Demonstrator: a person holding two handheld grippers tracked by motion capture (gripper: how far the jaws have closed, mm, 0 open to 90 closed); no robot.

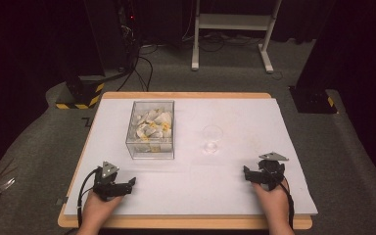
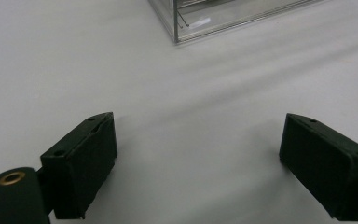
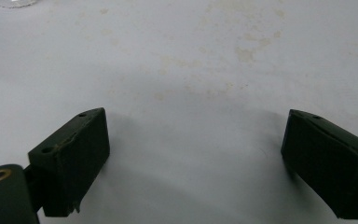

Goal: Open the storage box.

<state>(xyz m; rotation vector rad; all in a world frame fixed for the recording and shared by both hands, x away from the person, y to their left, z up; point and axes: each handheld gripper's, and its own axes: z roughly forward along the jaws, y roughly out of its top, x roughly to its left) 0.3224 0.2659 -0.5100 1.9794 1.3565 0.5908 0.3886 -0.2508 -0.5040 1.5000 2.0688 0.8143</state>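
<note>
Nearest the person, both tongs rest on the white table [image 1: 235, 196], each held in one hand at the near edge. The left gripper [image 1: 131, 183] lies below and to the left of the clear box [image 1: 151, 129], its jaws spread wide with nothing between them; the left gripper view shows bare table between the pads and a near corner of the box just ahead. The right gripper [image 1: 246, 173] sits well to the right of the box and nearer the person, also spread and empty, its jaws turned toward the middle of the table.

Farther out, just right of the box, stands a small clear glass [image 1: 212, 138], apart from the box wall and from both grippers. The box itself holds a heap of crumpled paper packets [image 1: 152, 128] in white and yellow; I cannot tell whether it has a lid.

The risks from here, as I judge them: the glass is nearly invisible against the white surface, so a right gripper reaching toward the box could clip it and tip it. The box is light-looking and smooth, so a gripper dipping in at an angle could push it along the table instead of catching a packet. The packets lie tangled, so a pinch may lift several or slip off.
</note>
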